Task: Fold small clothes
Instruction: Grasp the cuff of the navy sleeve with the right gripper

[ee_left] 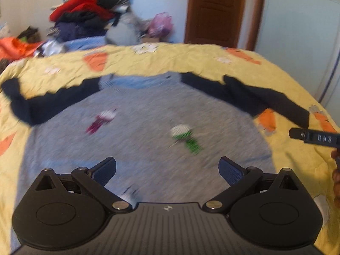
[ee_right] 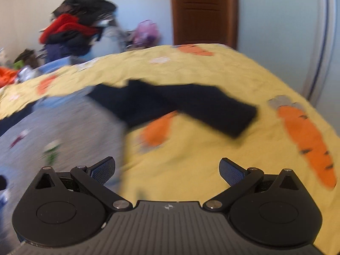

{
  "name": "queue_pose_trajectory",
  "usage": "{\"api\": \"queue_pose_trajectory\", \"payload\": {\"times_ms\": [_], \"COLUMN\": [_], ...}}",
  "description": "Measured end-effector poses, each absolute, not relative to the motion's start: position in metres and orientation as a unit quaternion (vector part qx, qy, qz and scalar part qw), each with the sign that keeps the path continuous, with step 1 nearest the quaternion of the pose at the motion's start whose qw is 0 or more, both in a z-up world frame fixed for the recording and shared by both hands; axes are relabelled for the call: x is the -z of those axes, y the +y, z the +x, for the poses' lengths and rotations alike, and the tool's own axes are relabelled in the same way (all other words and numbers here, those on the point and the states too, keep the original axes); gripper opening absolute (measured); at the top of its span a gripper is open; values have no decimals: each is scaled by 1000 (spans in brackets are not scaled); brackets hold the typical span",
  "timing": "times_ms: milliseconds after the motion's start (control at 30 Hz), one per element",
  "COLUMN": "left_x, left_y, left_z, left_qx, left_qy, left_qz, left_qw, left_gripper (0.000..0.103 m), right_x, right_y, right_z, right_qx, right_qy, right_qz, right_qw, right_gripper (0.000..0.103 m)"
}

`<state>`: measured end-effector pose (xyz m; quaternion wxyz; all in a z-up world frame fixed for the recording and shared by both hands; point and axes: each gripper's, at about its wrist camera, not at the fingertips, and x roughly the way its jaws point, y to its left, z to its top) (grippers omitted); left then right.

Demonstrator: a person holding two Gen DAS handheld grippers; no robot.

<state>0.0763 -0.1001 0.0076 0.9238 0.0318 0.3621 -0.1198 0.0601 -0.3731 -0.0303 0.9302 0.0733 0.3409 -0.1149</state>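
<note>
- Shirt [ee_left: 131,131]: a small grey top with dark navy sleeves, lying flat and spread out on the bed [ee_left: 191,59], which has a yellow cover printed with orange carrots.
- Collar of the shirt points toward the far edge of the bed; both sleeves stretch outward from the shoulders.
- Right sleeve [ee_right: 191,106] lies bent on the yellow cover beside the shirt's grey body, with a carrot print showing under it.
- Left gripper [ee_left: 167,171] hovers over the shirt's near hem, jaws wide apart and holding nothing.
- Right gripper [ee_right: 167,171] hovers over the yellow cover just beside the shirt's right edge, jaws wide apart and empty.
- Clothes pile [ee_left: 89,12], red and dark, rises beyond the far side of the shirt; a brown door [ee_left: 216,10] stands behind it.
- Both views are motion-blurred.
</note>
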Motion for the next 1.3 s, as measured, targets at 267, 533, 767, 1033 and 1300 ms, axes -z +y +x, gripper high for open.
{"api": "queue_pose_trajectory", "payload": {"times_ms": [267,533,767,1033,1300], "left_x": [6,43,58,62,59], "left_y": [-164,-195,-205,-203,-188], "left_z": [110,124,117,108,124], "left_qx": [178,177,167,158,203], "left_qy": [384,407,385,357,361], "left_qz": [7,40,74,65,12], "left_qw": [906,895,905,918,910], "left_gripper": [103,103,103,103,103], "right_x": [44,62,61,61,16], "right_y": [-490,-510,-500,-491,-449], "right_z": [107,132,140,148,157], "right_qx": [96,75,93,126,102], "right_qy": [369,387,383,398,367], "right_qz": [204,264,267,304,266], "right_qw": [902,880,879,856,886], "right_gripper": [103,103,101,14,13]}}
